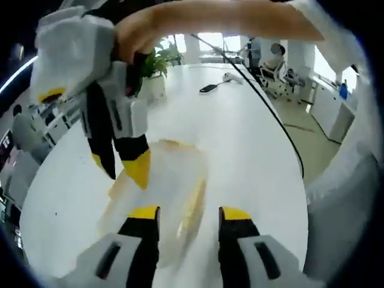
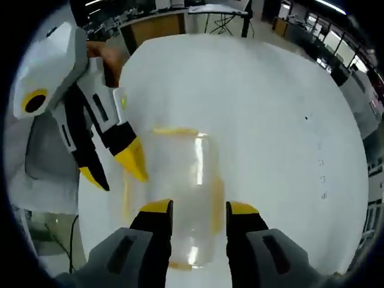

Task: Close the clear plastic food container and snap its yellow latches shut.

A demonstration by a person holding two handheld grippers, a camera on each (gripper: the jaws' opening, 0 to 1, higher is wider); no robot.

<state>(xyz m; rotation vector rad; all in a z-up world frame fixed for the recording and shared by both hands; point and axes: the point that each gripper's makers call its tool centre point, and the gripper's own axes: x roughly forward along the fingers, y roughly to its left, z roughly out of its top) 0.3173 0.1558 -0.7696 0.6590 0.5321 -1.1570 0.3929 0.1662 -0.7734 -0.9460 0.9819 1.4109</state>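
The clear plastic container point(image 1: 171, 198) lies on the white table point(image 1: 246, 150), blurred, with yellow latches along its edges. My left gripper point(image 1: 189, 215) stands open just above it, one yellow latch point(image 1: 193, 207) between its jaws. The right gripper point(image 1: 125, 174), held by a hand point(image 1: 135, 36), reaches down from the upper left to the container's far left edge, its fingers apart. In the right gripper view the container point(image 2: 180, 174) lies under my open right gripper point(image 2: 199, 209). The left gripper point(image 2: 119, 179) points at its left side there.
A potted plant point(image 1: 157, 63), a black handset point(image 1: 208, 89) and a black cable point(image 1: 270, 114) lie farther back on the table. Office chairs point(image 1: 279, 69) stand beyond it. Bare tabletop point(image 2: 270, 120) spreads right of the container, and a wooden desk point(image 2: 159, 27) stands past the table's edge.
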